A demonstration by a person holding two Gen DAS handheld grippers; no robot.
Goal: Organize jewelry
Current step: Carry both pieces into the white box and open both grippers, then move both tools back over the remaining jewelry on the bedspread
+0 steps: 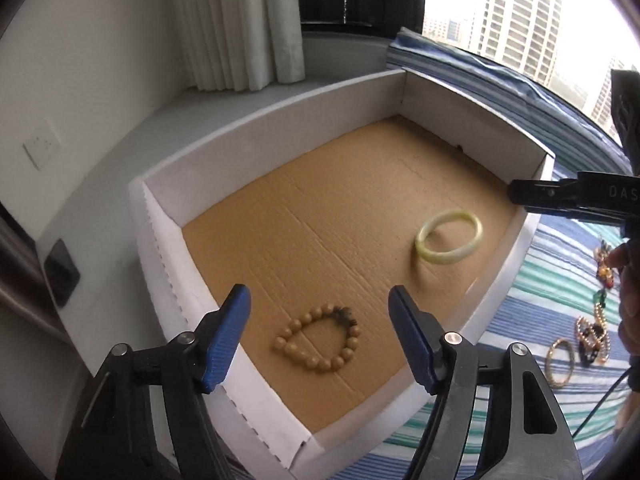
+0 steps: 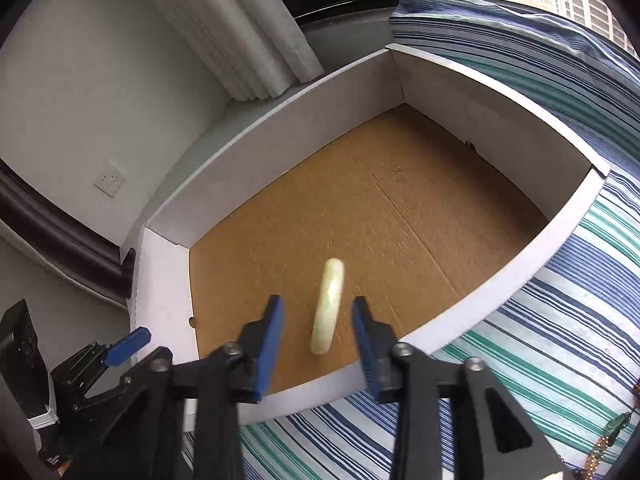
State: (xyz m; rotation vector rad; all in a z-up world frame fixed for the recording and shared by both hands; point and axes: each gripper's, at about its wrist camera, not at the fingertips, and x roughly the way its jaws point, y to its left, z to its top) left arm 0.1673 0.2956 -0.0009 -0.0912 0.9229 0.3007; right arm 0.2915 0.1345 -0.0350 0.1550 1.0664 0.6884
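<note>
Two open claws above a white box with jewelry in it.

The left claw [image 1: 318,334] stood wide and held nothing, above the wooden bead bracelet [image 1: 318,340] on the brown floor of the box [image 1: 260,128]. The pale green bangle [image 1: 449,237] was further right in the box, between the pads of the right claw [image 2: 318,342] but not pressed. More jewelry [image 1: 590,336] lay on the striped bed [image 1: 552,280].
</note>
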